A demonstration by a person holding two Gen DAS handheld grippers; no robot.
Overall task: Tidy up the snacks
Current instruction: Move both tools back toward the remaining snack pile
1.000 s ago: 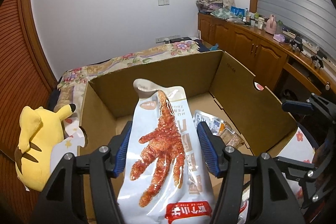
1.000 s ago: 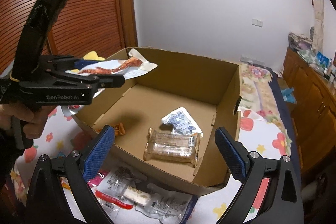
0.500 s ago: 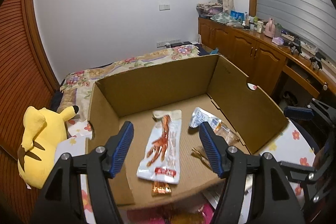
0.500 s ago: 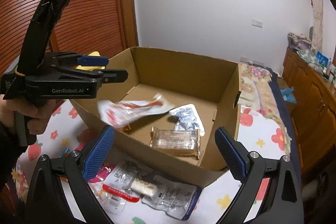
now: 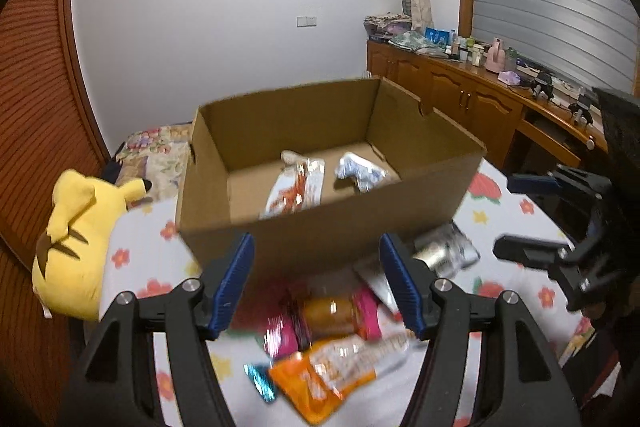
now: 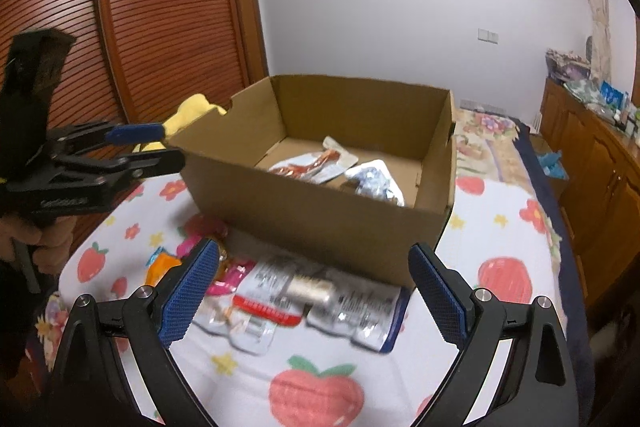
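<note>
An open cardboard box (image 5: pixel 320 227) (image 6: pixel 320 223) stands on a fruit-print cloth. Inside lie the chicken-foot snack pack (image 5: pixel 294 189) (image 6: pixel 310 165) and a blue-white packet (image 5: pixel 360 171) (image 6: pixel 374 179). My left gripper (image 5: pixel 318 285) is open and empty, in front of the box above loose snacks: a pink pack (image 5: pixel 328 317) and an orange pack (image 5: pixel 320 375). My right gripper (image 6: pixel 314 289) is open and empty over silver packets (image 6: pixel 320 297) at the box's near wall. The left gripper also shows in the right wrist view (image 6: pixel 140 147).
A yellow plush toy (image 5: pixel 78 239) lies left of the box. A wooden cabinet with clutter (image 5: pixel 480 95) runs along the right wall. A slatted wooden door (image 6: pixel 160 27) is at the left. The bed (image 6: pixel 500 147) extends behind the box.
My left gripper let go of the chicken-foot pack, which dropped into the box. Both grippers then pulled back from the box and lowered toward the loose snacks in front of it.
</note>
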